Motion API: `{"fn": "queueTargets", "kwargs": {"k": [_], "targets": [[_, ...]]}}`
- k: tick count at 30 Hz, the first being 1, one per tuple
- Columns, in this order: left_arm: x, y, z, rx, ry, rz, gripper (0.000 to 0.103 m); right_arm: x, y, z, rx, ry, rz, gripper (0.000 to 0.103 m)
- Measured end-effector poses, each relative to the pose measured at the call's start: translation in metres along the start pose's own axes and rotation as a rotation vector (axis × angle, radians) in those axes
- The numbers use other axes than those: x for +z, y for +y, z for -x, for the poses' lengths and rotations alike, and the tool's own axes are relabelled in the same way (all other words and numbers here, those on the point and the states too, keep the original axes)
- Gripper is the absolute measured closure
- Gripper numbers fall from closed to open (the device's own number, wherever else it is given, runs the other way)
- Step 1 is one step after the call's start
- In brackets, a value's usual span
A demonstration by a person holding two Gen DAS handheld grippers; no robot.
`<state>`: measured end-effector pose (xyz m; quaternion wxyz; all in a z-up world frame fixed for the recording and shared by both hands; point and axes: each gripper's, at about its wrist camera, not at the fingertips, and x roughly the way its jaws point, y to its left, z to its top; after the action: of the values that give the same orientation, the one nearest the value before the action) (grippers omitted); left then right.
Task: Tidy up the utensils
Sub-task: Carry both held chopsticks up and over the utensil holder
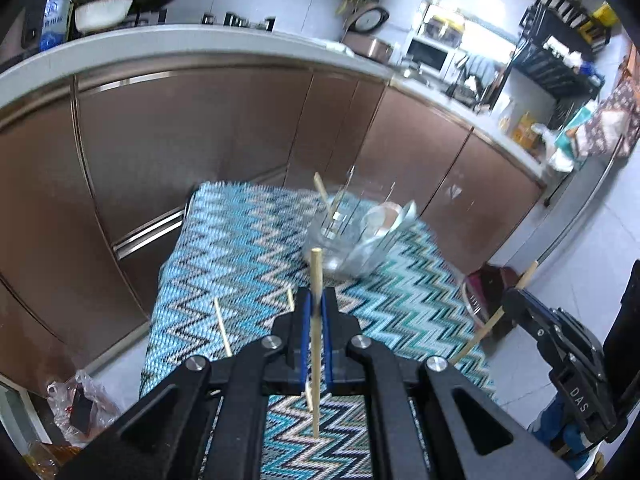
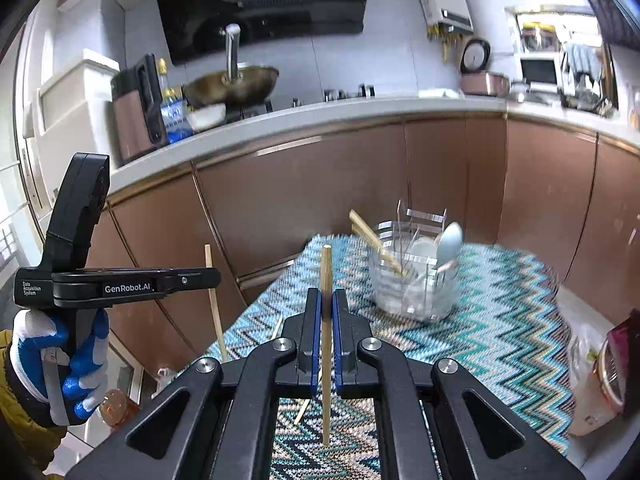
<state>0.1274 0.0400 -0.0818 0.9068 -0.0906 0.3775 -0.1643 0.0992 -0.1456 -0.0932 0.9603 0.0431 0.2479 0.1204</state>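
Note:
My left gripper [image 1: 316, 295] is shut on a wooden chopstick [image 1: 315, 268] that stands upright between its blue pads. My right gripper [image 2: 326, 295] grips a second chopstick [image 2: 326, 264] the same way. Both hang above the zigzag-patterned tablecloth [image 2: 500, 320]. A clear utensil holder [image 2: 412, 280] stands at the far end of the cloth with chopsticks [image 2: 370, 236] and a pale spoon [image 2: 449, 240] in it. The holder [image 1: 344, 240] is blurred in the left wrist view. Loose chopsticks [image 1: 222, 326] lie on the cloth. A gloved hand [image 2: 60, 360] holds the left gripper [image 2: 214, 276].
Brown cabinet doors [image 2: 304, 200] under a white counter [image 2: 320, 120] run just behind the table. A wok [image 2: 232, 84] and bottles sit on the counter. Plastic bags [image 1: 80, 400] lie on the floor at left, and a bagged container [image 2: 600, 368] stands at right.

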Motion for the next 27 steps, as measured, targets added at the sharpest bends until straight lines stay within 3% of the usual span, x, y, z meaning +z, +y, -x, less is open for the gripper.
{"fn": "queueTargets", "kwargs": {"k": [7,13,19,27], "targets": [[0.045,-0.024,0.020,-0.031,-0.126,-0.030,0.098,0.046,0.005,0.024,-0.024,-0.109,0.045,0.098],[0.088,-0.036,0.014,-0.069,-0.255,-0.030,0.098,0.083,-0.005,0.007,-0.030,-0.194,0.071,0.098],[0.135,-0.037,-0.031,-0.076,-0.361,-0.021,0.098,0.115,-0.030,-0.035,-0.043,-0.245,0.088,0.098],[0.162,-0.029,-0.110,-0.043,-0.381,-0.009,0.098,0.130,-0.070,-0.105,-0.031,-0.247,0.088,0.098]]}}
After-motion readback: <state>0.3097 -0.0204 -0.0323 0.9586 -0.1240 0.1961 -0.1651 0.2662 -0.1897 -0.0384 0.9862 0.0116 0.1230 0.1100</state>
